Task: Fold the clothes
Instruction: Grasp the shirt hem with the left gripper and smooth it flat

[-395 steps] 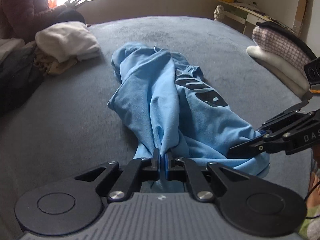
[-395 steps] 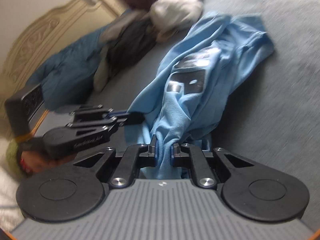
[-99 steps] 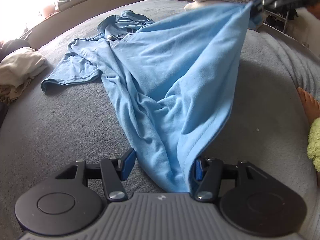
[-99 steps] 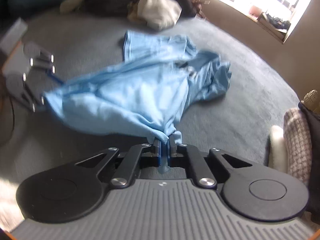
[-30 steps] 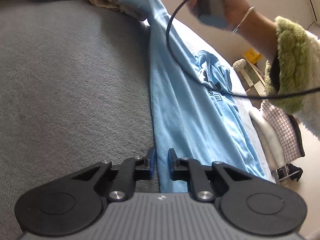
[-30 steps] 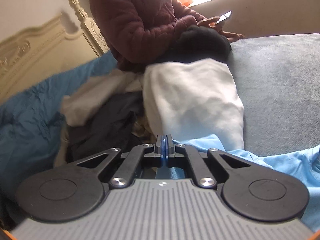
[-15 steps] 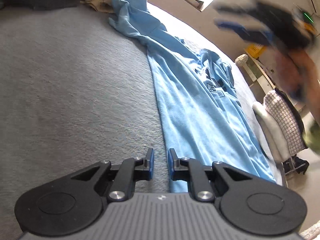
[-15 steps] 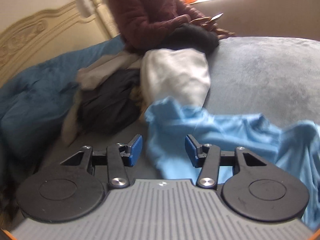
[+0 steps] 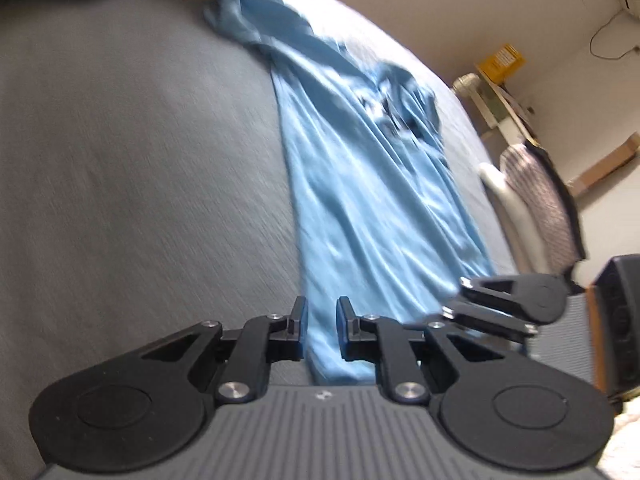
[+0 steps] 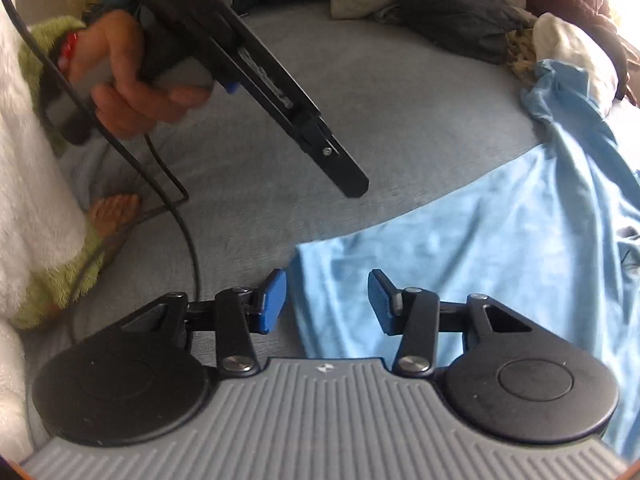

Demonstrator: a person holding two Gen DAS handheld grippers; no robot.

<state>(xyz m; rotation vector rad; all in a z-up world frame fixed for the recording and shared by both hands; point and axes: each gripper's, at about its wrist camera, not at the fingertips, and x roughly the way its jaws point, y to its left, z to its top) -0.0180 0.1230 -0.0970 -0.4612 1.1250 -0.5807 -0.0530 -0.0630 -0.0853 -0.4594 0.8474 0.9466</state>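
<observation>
Swung down beside the left gripper [image 9: 322, 328], the right gripper [image 10: 327, 300] gapes over the blurred shirt [image 9: 360, 184]; both hold nothing.

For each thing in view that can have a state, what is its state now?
Light blue T-shirt: spread long on the grey bed, unfolded, wrinkled.
Left gripper: slightly open, shirt hem between its fingers.
Right gripper: wide open over the shirt's corner.
Clothes pile: unfolded heap.

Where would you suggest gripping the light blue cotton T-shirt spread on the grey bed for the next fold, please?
Probably the near corner of the light blue cotton T-shirt, at its straight edge, approached low from the near side. That edge lies flat on the grey bed, and the open right gripper already straddles it; the left gripper is narrowly open over the same end.
</observation>
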